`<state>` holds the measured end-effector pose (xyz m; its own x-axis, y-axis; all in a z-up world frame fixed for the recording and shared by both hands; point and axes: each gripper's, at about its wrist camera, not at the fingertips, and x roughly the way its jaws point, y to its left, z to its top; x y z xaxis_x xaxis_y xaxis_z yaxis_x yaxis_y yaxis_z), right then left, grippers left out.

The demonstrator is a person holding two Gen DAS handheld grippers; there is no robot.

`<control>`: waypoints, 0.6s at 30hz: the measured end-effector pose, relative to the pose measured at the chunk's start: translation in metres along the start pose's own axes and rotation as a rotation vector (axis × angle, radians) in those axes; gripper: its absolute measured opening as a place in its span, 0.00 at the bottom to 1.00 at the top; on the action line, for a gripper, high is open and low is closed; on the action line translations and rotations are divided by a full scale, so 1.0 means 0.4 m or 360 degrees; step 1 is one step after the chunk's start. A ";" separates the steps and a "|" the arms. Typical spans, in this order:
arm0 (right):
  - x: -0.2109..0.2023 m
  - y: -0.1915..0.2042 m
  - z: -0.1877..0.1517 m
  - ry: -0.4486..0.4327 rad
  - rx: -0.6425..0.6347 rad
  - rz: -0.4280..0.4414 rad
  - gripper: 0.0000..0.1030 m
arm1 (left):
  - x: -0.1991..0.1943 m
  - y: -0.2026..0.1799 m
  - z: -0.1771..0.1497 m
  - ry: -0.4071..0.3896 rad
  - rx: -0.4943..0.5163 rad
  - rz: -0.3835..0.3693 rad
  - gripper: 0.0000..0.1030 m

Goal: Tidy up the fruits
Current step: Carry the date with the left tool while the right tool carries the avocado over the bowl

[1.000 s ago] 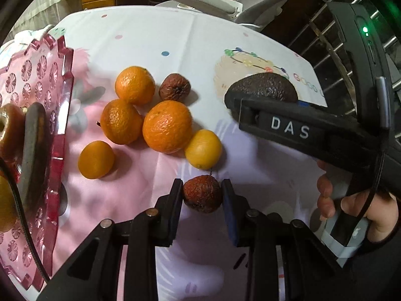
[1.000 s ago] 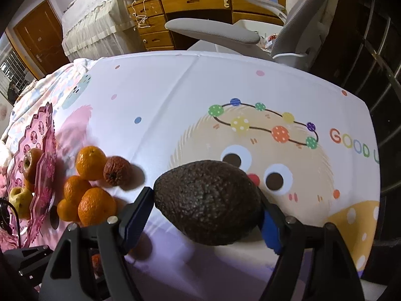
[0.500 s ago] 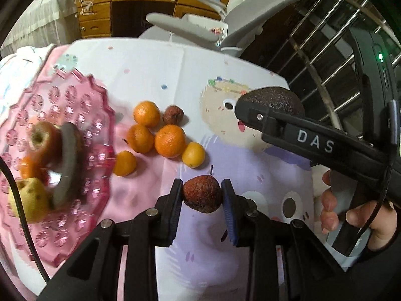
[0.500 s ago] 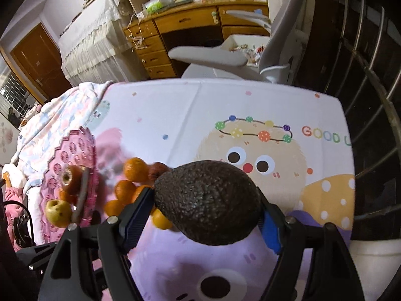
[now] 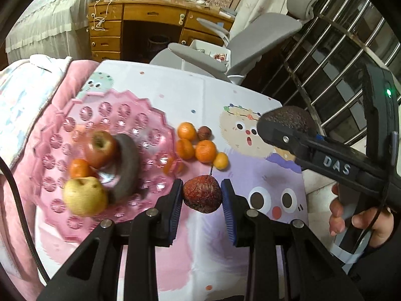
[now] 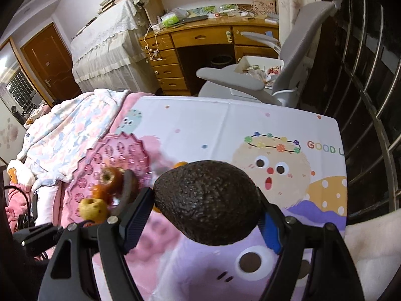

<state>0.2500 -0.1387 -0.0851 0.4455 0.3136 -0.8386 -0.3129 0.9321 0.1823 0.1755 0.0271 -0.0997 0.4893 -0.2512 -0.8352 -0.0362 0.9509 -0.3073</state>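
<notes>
My left gripper is shut on a small wrinkled dark-red fruit and holds it high above the table, just right of the pink plate. My right gripper is shut on a dark avocado, also held high; it shows at the right of the left wrist view. The plate holds a red apple, a yellow apple, an orange and a dark curved fruit. Several oranges and a second dark-red fruit lie on the cloth beside the plate.
The table has a cartoon-print cloth. A grey office chair and a wooden desk stand beyond its far edge. Metal railings run along the right. A pink blanket lies left of the plate.
Both grippers have risen well above the table with their fruits. The left gripper has drifted toward the plate, which now shows in full.
</notes>
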 end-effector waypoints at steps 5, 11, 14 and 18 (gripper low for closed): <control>-0.026 0.084 -0.026 0.0010 0.0013 0.0004 0.76 | -0.059 0.077 0.005 -0.0011 0.0022 0.0007 0.28; -0.021 0.191 -0.073 0.0039 0.0047 0.0010 0.76 | -0.111 0.181 0.009 0.0004 0.0030 -0.0002 0.28; -0.011 0.241 -0.092 0.0056 0.0053 0.0023 0.76 | -0.125 0.235 0.016 0.0021 0.0060 0.0001 0.28; 0.019 0.319 -0.123 0.0082 0.0050 0.0028 0.76 | -0.136 0.305 0.025 0.0039 0.0093 0.0016 0.28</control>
<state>0.1723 -0.0264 -0.0936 0.3960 0.3206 -0.8604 -0.2934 0.9321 0.2123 0.1533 0.1586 -0.0871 0.4679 -0.2453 -0.8491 0.0104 0.9622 -0.2723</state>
